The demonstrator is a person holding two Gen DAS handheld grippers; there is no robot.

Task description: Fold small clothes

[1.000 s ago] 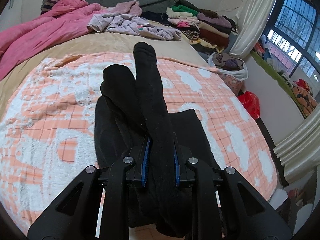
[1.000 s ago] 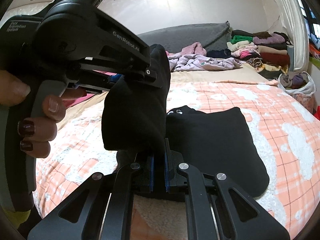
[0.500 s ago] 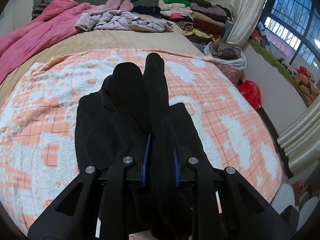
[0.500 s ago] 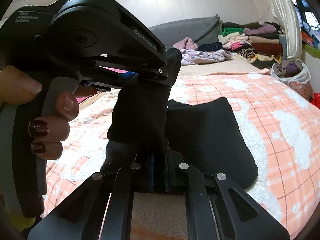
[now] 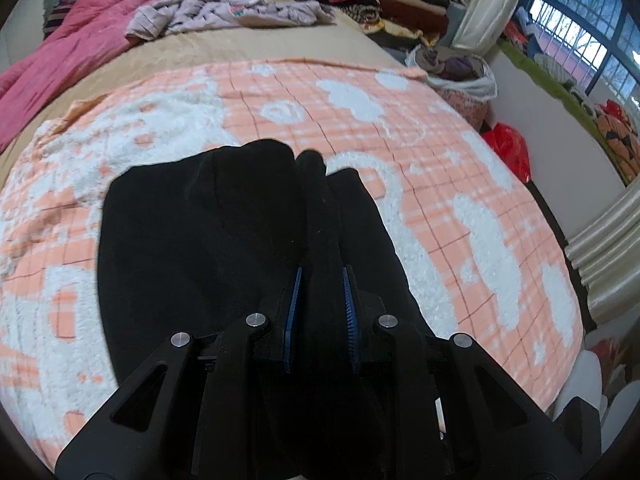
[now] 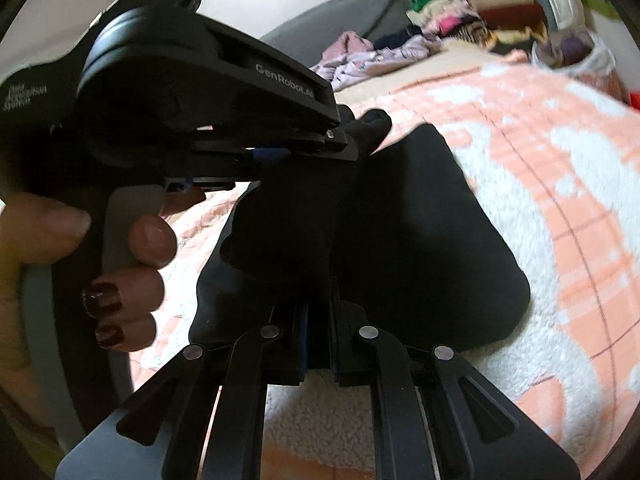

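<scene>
A pair of black socks [image 5: 312, 216] is held low over a flat black garment [image 5: 180, 240] that lies on the orange-and-white blanket [image 5: 460, 184]. My left gripper [image 5: 320, 292] is shut on one end of the black socks. My right gripper [image 6: 318, 320] is shut on the other end of the socks [image 6: 288, 220], close beside the left gripper body [image 6: 192, 112]. The black garment [image 6: 432, 248] also shows under the socks in the right wrist view. The sock tips hang past the left jaws toward the blanket.
A pink quilt [image 5: 68, 52] and a lilac crumpled garment [image 5: 224, 12] lie at the far end of the bed. Folded clothes [image 5: 384, 4] are stacked at the far right. A bag of clothes [image 5: 460, 72] and a red bag [image 5: 508, 148] stand beside the bed.
Both grippers have lowered the socks toward the black garment. The sock tips, which stood up before, now lie close over it. Both views tilted downward.
</scene>
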